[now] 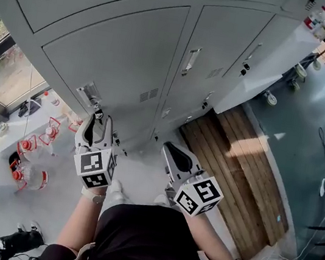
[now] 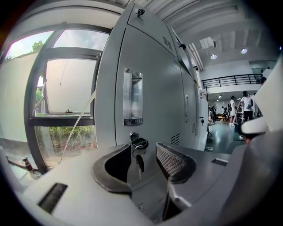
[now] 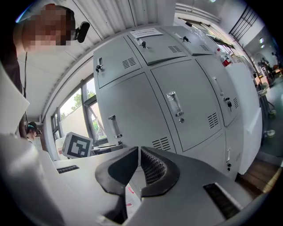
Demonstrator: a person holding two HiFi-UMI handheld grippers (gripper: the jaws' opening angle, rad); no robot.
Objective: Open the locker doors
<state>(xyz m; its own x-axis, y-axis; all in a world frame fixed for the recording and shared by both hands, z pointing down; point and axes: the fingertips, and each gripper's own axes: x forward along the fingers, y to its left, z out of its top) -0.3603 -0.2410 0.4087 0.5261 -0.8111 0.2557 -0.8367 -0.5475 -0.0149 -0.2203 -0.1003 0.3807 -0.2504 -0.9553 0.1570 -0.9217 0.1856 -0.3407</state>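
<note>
Grey locker doors (image 1: 124, 64) fill the wall in front of me. The lower left door has a recessed handle (image 2: 132, 97) and a lock just beneath it. A black-headed key (image 2: 140, 142) sits in that lock, with a second key dangling from its ring. My left gripper (image 1: 101, 121) is at this key, open; the key hangs between its jaws (image 2: 143, 155) without touching either pad. My right gripper (image 1: 169, 148) hangs shut and empty, back from the lockers, aimed at the middle door's handle (image 3: 174, 103).
A window (image 1: 5, 75) adjoins the lockers on the left. Wooden planks (image 1: 237, 163) lie along the locker base on the right. Other doors carry keys (image 1: 245, 66). Red-capped items (image 1: 34, 160) sit low at left. People (image 2: 243, 106) stand far down the hall.
</note>
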